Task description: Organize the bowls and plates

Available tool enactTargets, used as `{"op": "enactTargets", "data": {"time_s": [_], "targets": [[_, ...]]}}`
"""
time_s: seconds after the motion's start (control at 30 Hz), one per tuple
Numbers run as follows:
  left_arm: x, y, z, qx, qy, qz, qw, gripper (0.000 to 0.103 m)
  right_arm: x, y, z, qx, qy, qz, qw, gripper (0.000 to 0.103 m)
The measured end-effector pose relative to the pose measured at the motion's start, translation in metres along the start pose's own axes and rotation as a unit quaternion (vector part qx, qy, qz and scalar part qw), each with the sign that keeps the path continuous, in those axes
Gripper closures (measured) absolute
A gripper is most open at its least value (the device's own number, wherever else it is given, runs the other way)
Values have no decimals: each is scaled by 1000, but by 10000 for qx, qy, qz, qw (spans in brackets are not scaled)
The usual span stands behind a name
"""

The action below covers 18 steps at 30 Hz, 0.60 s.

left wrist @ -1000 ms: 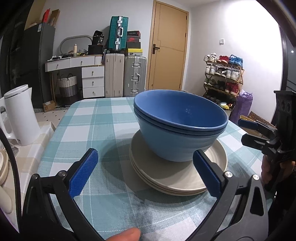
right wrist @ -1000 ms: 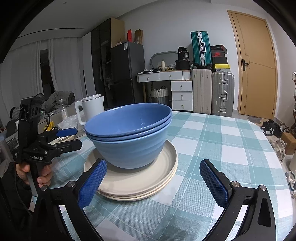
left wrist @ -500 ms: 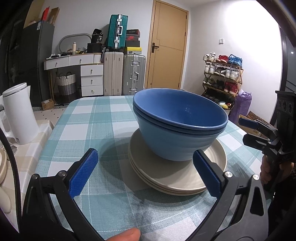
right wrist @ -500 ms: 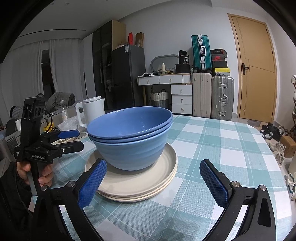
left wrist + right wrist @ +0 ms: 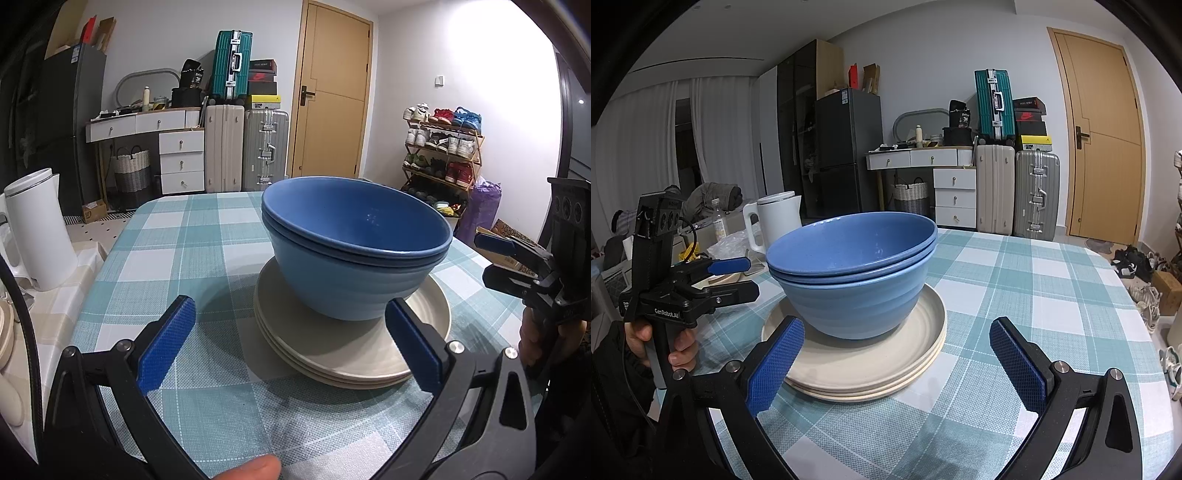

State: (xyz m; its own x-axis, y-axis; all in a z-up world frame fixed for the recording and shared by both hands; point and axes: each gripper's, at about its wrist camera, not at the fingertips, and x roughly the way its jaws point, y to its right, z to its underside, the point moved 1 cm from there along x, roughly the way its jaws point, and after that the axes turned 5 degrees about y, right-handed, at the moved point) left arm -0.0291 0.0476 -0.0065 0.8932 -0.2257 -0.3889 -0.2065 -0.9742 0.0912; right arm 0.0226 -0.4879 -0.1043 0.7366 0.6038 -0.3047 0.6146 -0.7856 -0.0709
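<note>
Through the left wrist camera, nested matte blue bowls point(image 5: 354, 254) sat empty on a stack of round cream plates point(image 5: 351, 332) on the teal checked tablecloth point(image 5: 184, 243). The left gripper point(image 5: 290, 341) hung before them, fingers spread wide, holding nothing.

From the right wrist view, the bowls point(image 5: 853, 269) looked smooth and clean, centred on the plates point(image 5: 864, 354). The right gripper point(image 5: 897, 363) also stood agape, empty.

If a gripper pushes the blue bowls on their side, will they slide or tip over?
The stacked blue bowls likely slide first: they sit on smooth cream plates, not the woven tablecloth. A push near the rim may tip them, since the base looks narrower than the rim. They appear rigid, and the nested bowls could shift apart.
</note>
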Motion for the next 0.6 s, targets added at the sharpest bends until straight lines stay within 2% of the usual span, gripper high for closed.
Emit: {"op": "enactTargets", "data": {"time_s": [0.6], "targets": [[1,0,0,9,1,0,10000,1,0,0,0,-5,12,-1,10000,0]]}}
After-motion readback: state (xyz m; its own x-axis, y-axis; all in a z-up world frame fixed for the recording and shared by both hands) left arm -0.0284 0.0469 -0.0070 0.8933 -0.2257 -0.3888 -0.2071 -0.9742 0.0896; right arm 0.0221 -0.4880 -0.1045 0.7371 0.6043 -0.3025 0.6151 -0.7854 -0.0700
